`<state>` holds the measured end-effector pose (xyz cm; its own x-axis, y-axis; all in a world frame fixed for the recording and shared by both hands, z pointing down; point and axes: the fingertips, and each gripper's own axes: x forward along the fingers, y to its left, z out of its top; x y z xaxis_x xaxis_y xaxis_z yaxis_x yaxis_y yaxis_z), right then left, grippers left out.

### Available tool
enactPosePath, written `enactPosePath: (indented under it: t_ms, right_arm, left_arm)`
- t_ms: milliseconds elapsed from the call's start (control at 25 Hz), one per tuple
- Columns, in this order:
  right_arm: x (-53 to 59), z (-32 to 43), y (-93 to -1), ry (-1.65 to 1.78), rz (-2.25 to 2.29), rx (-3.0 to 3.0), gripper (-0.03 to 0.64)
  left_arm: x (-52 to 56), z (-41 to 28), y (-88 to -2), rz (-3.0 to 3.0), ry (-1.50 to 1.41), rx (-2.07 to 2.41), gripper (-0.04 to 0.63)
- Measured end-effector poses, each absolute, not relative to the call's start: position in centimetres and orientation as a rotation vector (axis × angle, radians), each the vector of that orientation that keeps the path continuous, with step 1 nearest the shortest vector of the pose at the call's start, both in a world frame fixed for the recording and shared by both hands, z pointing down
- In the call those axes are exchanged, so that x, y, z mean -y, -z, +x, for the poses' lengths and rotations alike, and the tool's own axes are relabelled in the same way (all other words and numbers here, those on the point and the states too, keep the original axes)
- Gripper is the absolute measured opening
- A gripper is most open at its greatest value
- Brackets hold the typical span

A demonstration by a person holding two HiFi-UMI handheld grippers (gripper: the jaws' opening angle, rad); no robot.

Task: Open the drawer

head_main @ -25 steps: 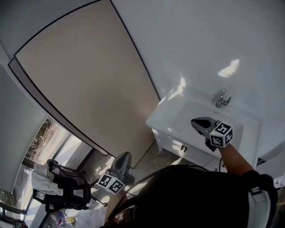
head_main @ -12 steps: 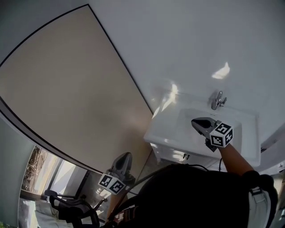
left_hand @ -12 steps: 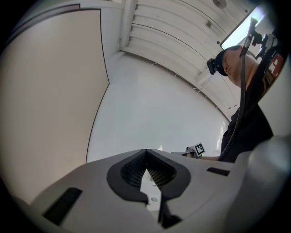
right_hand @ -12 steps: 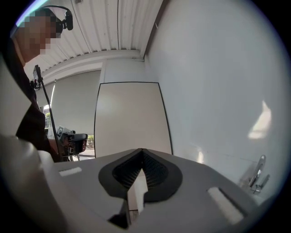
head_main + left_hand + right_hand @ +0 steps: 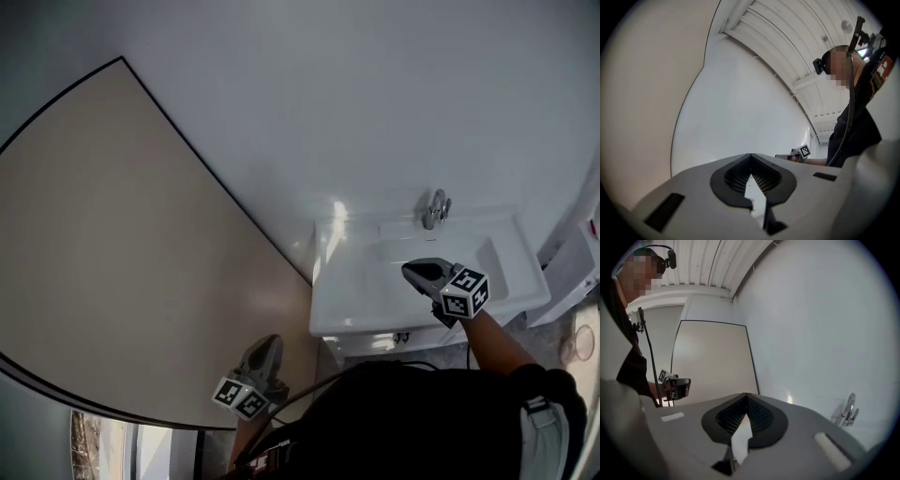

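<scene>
With the drawer [image 5: 388, 341] sitting half-hidden under the sink [image 5: 361, 309] at lower centre of the head view, the right gripper [image 5: 413, 271] and left gripper [image 5: 266, 345] are hovering clenched and empty, likely risking knocking its front rather than gripping it.

Black top [image 5: 403, 412], grey right hand-held gripper [image 5: 409, 271]

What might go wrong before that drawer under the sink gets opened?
The right tool hangs over the sink and might knock its rim or the faucet moving down. Its jaws are shut, so no grip yet. The drawer front shows only as a sliver below the rim, so aiming may be hard.
</scene>
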<state>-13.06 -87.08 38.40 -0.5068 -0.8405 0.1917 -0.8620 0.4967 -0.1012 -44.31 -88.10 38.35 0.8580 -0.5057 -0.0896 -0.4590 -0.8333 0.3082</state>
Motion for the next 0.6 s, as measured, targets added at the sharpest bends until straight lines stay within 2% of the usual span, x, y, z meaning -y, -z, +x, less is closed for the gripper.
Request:
enactPosePath:
  t_ms: [280,600]
  right_arm:
    - [83.1,-7.0,-40.2,-0.334,1.79,2.446,0.002]
    - [77.2,2.2,-40.6,-0.365,2.018,2.303,0.002]
  left_arm:
    - [91.1,-37.8,-39.1,2.808,0.193,0.437,0.002]
    - [90.3,-26.4,-39.1,2.83,0.12,0.177,0.002]
